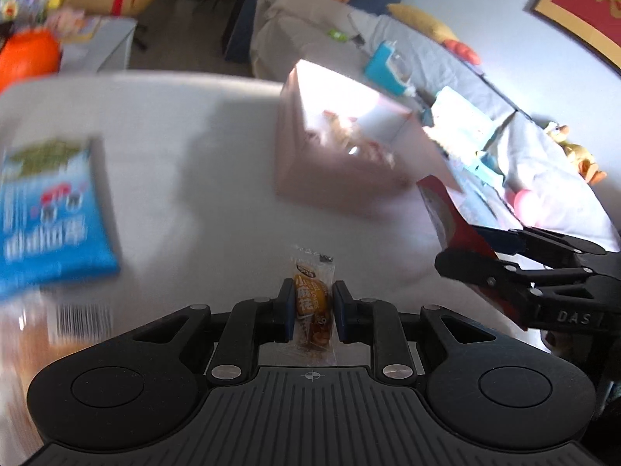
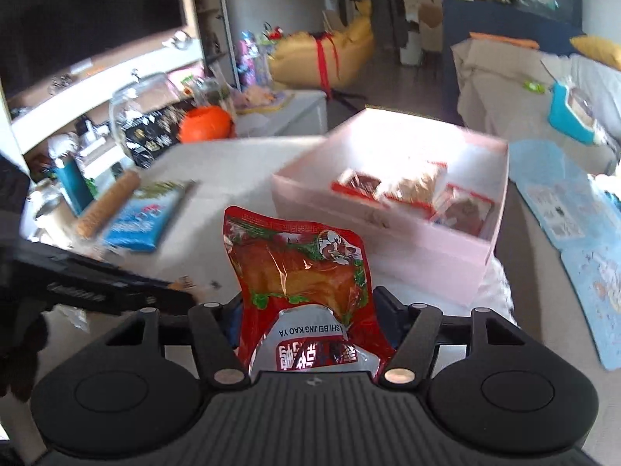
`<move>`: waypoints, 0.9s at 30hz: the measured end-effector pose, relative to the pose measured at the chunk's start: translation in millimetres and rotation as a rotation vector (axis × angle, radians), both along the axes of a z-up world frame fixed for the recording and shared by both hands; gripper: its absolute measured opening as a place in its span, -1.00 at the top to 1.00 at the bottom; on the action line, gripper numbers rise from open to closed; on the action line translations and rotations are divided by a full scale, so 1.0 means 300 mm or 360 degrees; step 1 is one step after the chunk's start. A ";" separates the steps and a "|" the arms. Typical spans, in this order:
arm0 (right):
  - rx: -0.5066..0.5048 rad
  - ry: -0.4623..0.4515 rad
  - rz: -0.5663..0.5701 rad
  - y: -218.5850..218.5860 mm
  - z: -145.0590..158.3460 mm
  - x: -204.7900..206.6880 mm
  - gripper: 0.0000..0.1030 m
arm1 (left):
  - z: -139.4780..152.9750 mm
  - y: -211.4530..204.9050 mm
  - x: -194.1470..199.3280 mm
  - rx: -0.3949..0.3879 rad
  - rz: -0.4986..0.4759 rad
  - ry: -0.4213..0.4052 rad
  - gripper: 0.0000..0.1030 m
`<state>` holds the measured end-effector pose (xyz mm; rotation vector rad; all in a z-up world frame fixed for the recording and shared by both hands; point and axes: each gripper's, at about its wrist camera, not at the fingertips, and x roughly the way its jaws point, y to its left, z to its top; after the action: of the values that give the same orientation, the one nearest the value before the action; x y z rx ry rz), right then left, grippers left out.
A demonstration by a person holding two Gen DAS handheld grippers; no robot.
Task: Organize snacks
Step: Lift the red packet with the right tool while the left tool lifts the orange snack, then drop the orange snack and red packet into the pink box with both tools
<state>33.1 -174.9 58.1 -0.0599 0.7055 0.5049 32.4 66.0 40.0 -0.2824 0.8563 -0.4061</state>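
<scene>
In the left wrist view, the left gripper (image 1: pixel 310 306) is sitting at the bottom centre of the frame, its blue-padded fingers (image 1: pixel 288 308) clamping a small orange-brown snack sachet (image 1: pixel 313 305) that is standing upright between them above the white table (image 1: pixel 186 147). At the right edge of that frame the right gripper (image 1: pixel 462 268) is reaching in with a red packet edge showing in it. In the right wrist view, the right gripper (image 2: pixel 308 310) is occupying the lower centre, its fingers pinching a red duck-meat packet (image 2: pixel 299 272) that is sticking up toward the middle of the frame. The pink box (image 2: pixel 392 233) is lying open just above and right of centre, holding several red-edged snack packs (image 2: pixel 407 194). A blue snack bag (image 2: pixel 145 215) is lying on the table at centre left, with a blurred tan roll (image 2: pixel 106 204) touching or overlapping its left side.
</scene>
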 end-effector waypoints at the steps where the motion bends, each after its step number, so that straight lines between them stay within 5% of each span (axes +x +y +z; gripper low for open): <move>1: 0.0009 -0.0011 0.0003 -0.004 0.015 0.000 -0.25 | 0.016 -0.004 0.009 -0.0008 -0.0016 -0.0022 0.53; 10: -0.0041 -0.0307 -0.0082 0.001 0.239 0.094 -0.25 | 0.218 -0.057 0.141 -0.0014 -0.0082 -0.0357 0.53; 15: -0.0088 -0.0488 -0.0190 0.009 0.402 0.223 -0.25 | 0.319 -0.133 0.284 -0.0149 -0.0096 -0.0512 0.50; 18: -0.0096 -0.0491 -0.0249 0.004 0.451 0.302 -0.28 | 0.259 -0.203 0.416 -0.0127 -0.0065 -0.0403 0.47; 21: -0.0159 -0.0363 -0.0212 0.005 0.412 0.419 -0.80 | 0.121 -0.246 0.518 -0.0097 -0.0056 -0.0153 0.47; 24: -0.0260 -0.0218 -0.0290 -0.003 0.336 0.485 -0.83 | 0.078 -0.206 0.486 -0.0134 -0.0038 -0.0136 0.47; 27: -0.0178 -0.0160 -0.0328 -0.047 0.288 0.478 -0.83 | 0.099 -0.120 0.395 -0.0149 -0.0024 -0.0180 0.47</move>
<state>176.3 -188.8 144.5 -0.1154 0.6329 0.2631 151.0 29.9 69.7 -0.3364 0.7300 -0.4727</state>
